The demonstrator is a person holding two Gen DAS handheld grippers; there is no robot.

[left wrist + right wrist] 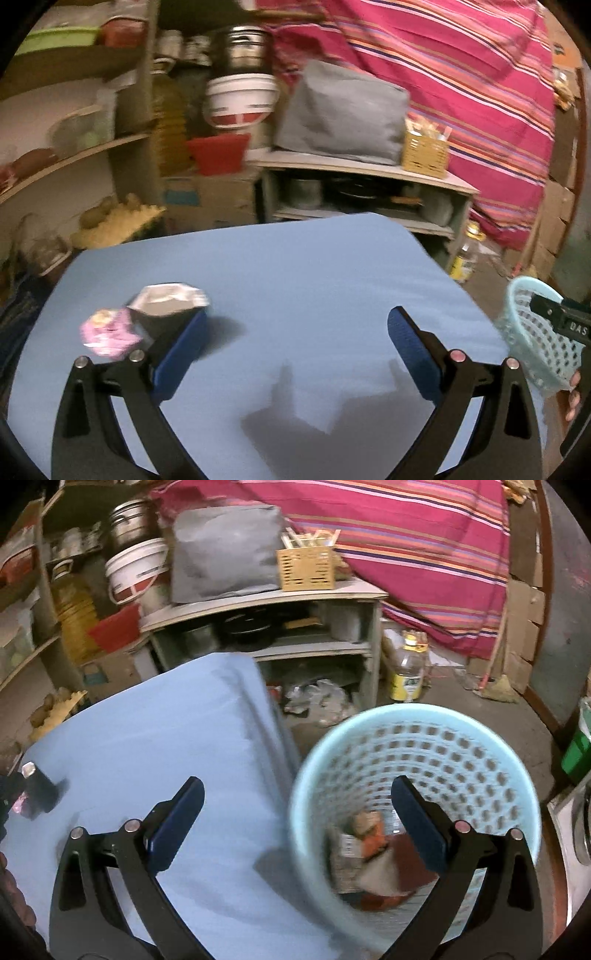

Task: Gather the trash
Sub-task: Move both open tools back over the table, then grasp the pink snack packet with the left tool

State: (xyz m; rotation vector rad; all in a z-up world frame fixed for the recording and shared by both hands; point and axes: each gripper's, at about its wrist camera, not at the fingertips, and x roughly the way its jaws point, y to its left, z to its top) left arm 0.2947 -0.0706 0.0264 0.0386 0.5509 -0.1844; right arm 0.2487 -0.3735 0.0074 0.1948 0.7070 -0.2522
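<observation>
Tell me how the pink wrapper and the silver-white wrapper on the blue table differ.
The pink wrapper is pink with a yellowish print; the silver-white wrapper is pale outside, grey inside. The pink wrapper looks smaller and more tightly crumpled; the silver-white wrapper gapes open. Both lie on the blue table, beside the left gripper's fingers.

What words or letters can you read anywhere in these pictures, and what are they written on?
"DAS": white letters on the black body of the right gripper, cut off at the picture's edge.
Yellow label on the oil bottle: too blurred to read.
Wrappers in the blue basket: print too blurred.
Pink wrapper and silver wrapper on the table: nothing readable.
</observation>
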